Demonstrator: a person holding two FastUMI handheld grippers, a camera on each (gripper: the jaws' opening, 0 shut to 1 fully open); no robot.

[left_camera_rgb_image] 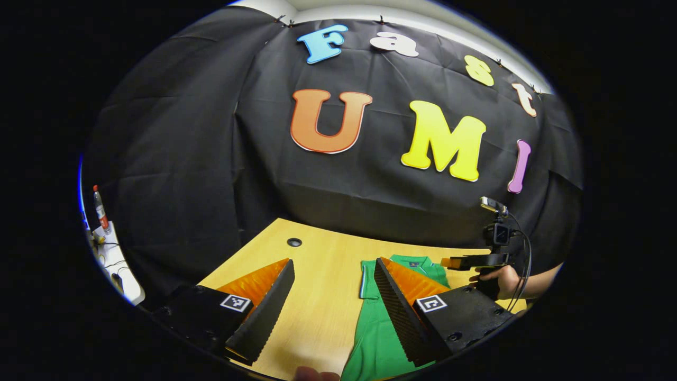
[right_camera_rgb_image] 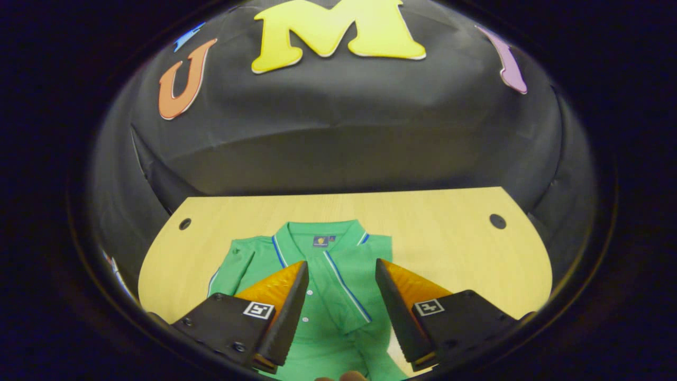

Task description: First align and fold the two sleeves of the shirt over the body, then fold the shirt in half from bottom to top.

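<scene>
The pale wooden surface spreads across the lower half of the right gripper view, with a round dark hole near its far corner at 2 o'clock and another at 10 o'clock. In the left gripper view the same surface runs from the centre down toward 6 o'clock, with one hole at its far edge.

The green shirt lies flat on the surface at 6 o'clock in the right gripper view, collar toward 12 o'clock and placket trimmed in blue and white. Its sleeve at 8 o'clock is spread out to the side; the side toward 4 o'clock is folded in over the body, its striped edge running diagonally across the chest. In the left gripper view the shirt sits at 5 o'clock.

The right gripper hangs above the shirt's chest, fingers spread wide apart and grasping nothing. Seen farther off in the left gripper view at 3 o'clock, it is held by a hand, cables trailing from it.

The left gripper is released too, fingers wide apart over bare surface just beside the shirt's edge, its right finger overlapping the shirt in view.

At 9 o'clock in the left gripper view a small bottle stands on a white object.
</scene>
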